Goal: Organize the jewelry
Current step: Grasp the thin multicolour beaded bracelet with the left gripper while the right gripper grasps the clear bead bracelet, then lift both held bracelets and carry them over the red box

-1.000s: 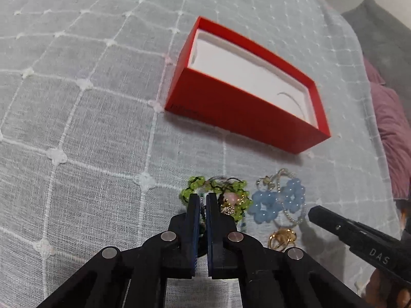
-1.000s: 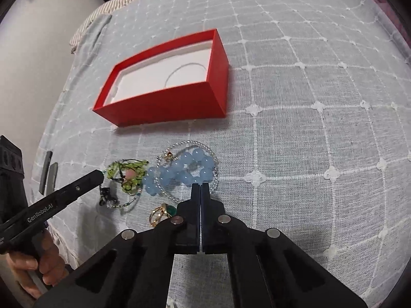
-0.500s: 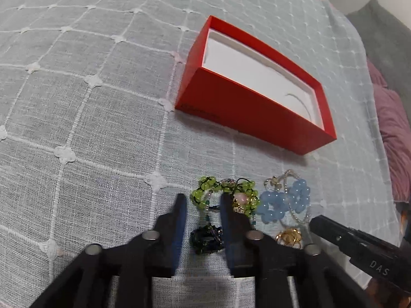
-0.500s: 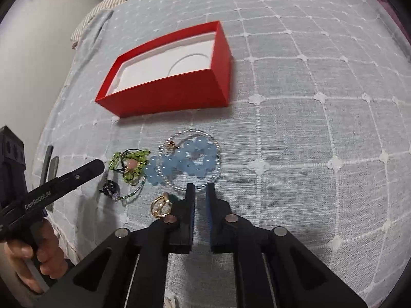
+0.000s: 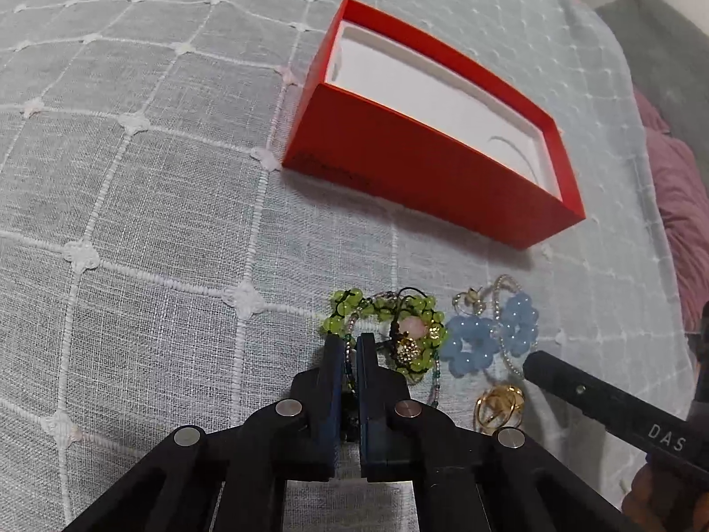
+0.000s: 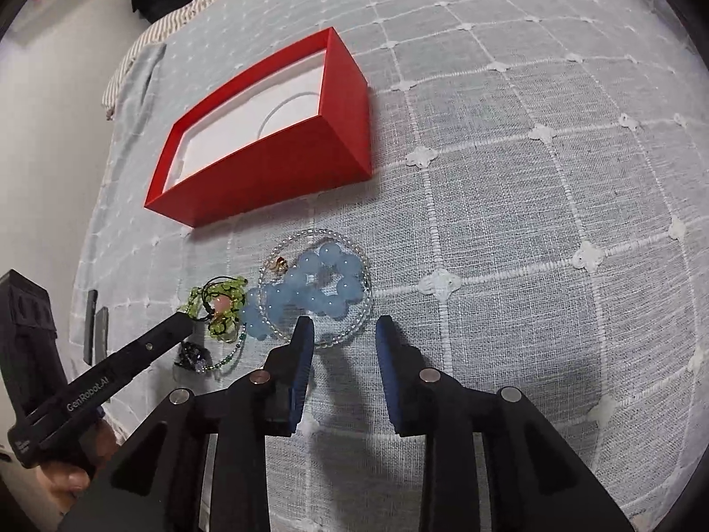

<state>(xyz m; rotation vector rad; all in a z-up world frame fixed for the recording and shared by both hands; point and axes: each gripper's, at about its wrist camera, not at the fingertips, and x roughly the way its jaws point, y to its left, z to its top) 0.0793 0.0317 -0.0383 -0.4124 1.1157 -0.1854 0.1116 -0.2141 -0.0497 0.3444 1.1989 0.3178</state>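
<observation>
On grey checked bedspread point(image 6: 509, 221), red box point(image 5: 425, 168) lies open, no jewelry inside yet. Our left gripper point(image 5: 350, 346), apart half second ago, now pinches dark bead strand point(image 5: 348, 370) beside green bracelet point(image 5: 385, 323). Our right gripper point(image 6: 343, 332) has spread wide, approaching blue bracelet point(image 6: 310, 288).

Grey cloth point(image 5: 133, 204) with white stitched grid covers the surface; pink cushion point(image 5: 682, 204) at its edge, two dark bars point(image 6: 96, 332) lying near the other edge.
</observation>
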